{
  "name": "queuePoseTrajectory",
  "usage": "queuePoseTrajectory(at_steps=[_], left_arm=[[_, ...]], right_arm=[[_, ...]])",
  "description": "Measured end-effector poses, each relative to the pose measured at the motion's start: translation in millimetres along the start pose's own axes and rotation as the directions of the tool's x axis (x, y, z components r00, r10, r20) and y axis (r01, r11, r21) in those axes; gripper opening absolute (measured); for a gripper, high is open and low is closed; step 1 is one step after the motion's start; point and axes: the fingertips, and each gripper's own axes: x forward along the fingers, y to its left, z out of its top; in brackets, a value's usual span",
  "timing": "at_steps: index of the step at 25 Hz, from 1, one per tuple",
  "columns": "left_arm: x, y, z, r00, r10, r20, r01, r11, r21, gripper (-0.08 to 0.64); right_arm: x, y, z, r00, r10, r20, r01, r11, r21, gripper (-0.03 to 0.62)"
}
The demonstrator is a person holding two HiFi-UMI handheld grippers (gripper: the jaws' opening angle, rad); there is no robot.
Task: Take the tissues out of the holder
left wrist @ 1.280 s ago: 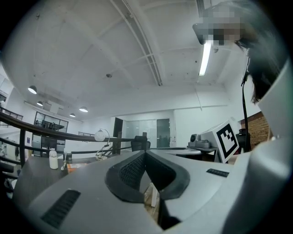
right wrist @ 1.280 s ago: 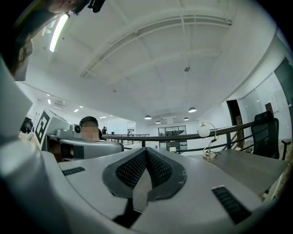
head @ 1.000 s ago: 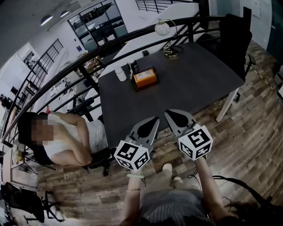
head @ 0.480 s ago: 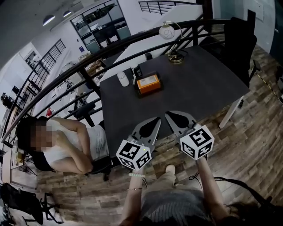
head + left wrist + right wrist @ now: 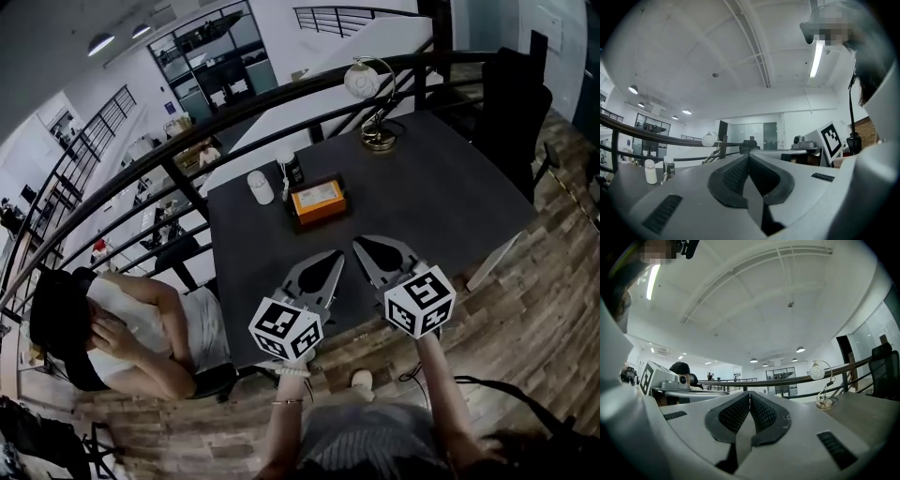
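Observation:
An orange tissue holder [image 5: 318, 201] sits on the dark table [image 5: 441, 187], toward its far left part. My left gripper [image 5: 330, 256] hangs over the table's near edge with its jaws pressed together and nothing in them. Beside it my right gripper [image 5: 361, 246] is also shut and empty. Both point at the holder from well short of it. In the left gripper view the closed jaws [image 5: 748, 157] fill the lower frame; in the right gripper view the jaws [image 5: 749, 394] meet the same way. The holder is hidden in both gripper views.
A white cup [image 5: 261, 187] and a small dark item [image 5: 292, 170] stand left of the holder. A globe lamp [image 5: 364, 82] stands at the table's far edge against a black railing [image 5: 234, 122]. A black chair [image 5: 511, 103] is at the right. A seated person [image 5: 131, 323] is at the left.
The view has moved toward the table, so the holder and table sit lower and nearer in the head view. Both grippers stay shut, side by side. The seated person has raised a hand to the head.

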Motion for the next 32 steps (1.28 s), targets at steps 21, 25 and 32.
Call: queuePoseTrajectory(at_steps=[21,25,32], left_arm=[[-4.2,85.9,-20.6,0.994,0.106,-0.02,-0.107,0.994,-0.039,0.008],[-0.3,101.6,-19.5,0.987,0.161,-0.018,-0.162,0.986,-0.049,0.008],[30.3,126.3,-27.7,0.979,0.202,-0.019,-0.203,0.978,-0.058,0.008]], right_arm=[[85.4,-5.2,-33.9,0.996,0.084,-0.039,-0.08,0.993,0.083,0.014],[102.8,-8.5,-33.2,0.988,0.144,-0.056,-0.139,0.987,0.078,0.014],[130.8,-34.7,-39.1,0.971,0.223,-0.087,-0.216,0.973,0.079,0.014]])
